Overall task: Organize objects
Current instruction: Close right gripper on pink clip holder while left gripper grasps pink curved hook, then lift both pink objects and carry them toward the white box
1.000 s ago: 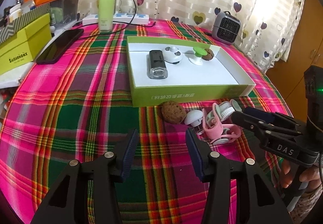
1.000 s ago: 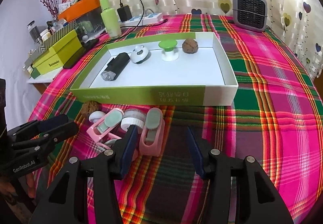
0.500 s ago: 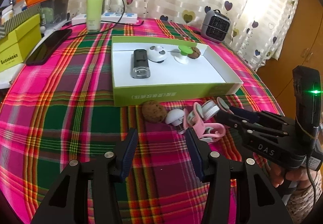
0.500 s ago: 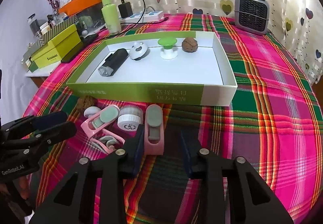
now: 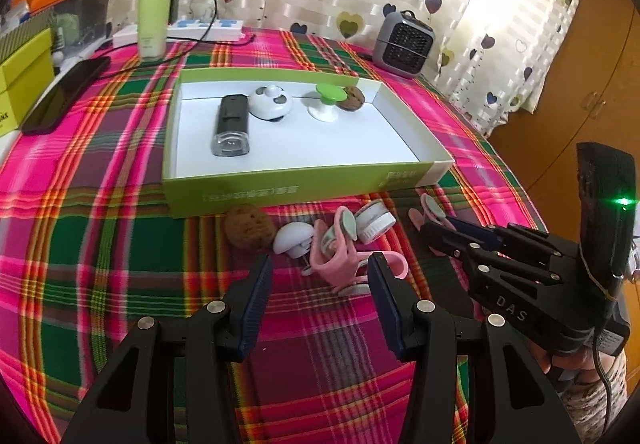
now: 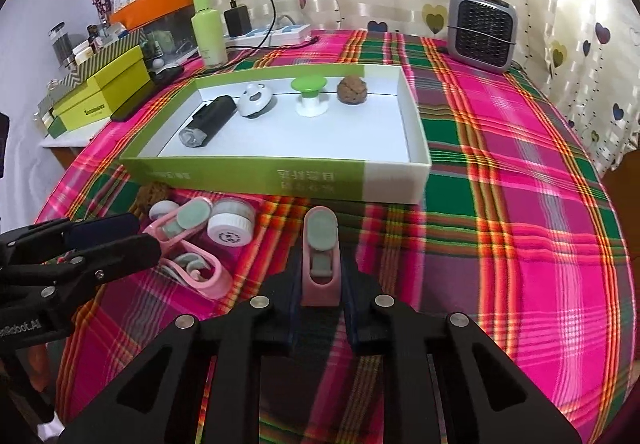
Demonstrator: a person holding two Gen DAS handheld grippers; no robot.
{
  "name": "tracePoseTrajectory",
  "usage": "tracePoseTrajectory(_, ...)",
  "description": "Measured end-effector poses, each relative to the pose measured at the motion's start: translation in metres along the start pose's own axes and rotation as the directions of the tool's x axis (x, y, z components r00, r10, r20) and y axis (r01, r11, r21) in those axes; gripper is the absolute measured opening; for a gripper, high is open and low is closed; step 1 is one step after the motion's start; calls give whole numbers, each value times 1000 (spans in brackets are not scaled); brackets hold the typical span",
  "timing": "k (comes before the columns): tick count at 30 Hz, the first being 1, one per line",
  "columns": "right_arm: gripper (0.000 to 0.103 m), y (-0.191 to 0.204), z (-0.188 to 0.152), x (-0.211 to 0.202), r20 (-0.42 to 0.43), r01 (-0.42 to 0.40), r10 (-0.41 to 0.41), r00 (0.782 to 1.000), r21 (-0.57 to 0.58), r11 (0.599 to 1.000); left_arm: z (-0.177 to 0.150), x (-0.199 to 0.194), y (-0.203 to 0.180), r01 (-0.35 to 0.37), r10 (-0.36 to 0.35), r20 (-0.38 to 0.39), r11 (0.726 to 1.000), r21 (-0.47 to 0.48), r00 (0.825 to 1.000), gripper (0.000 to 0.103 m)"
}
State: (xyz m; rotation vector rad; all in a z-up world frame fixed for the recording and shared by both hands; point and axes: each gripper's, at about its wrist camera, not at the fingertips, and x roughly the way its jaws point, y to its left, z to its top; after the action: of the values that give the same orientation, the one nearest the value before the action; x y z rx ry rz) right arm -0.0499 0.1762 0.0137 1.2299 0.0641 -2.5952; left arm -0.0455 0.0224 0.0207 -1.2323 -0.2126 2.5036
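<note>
Only R wrist: right gripper (image 6: 321, 294) clamps pink clip (image 6: 321, 256)

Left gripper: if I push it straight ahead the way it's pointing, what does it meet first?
Most likely the pink clip lying just ahead between the open left gripper's tips, before the white cap or the green box. Depth is uncertain.

Pink clip (image 6: 320, 264): lower end hidden between the right gripper (image 6: 320, 318) jaws.
Walnut (image 6: 150, 193): mostly hidden beyond the left jaws, behind the white cap (image 6: 160, 209).
Box lettering (image 5: 236, 197): too blurred to read.
</note>
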Motion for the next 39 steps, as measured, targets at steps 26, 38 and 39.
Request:
tracePoseTrajectory(26, 19, -10, -7, -5, -1, -2, 2, 1000, 23, 1000, 2, 8, 3, 22, -23, -9, 994, -105, 1000, 22)
tracePoseTrajectory(38, 19, -9, -12, -8, -3, -8, 8, 1000, 13, 1000, -15, 1, 10, -5, 2, -28, 995, -100, 1000, 20)
tracePoseTrajectory(39, 19, -9, -13, -8, -4, -8, 8, 1000, 13, 1000, -16, 0, 9, -11, 9, -29, 996, -93, 1000, 20)
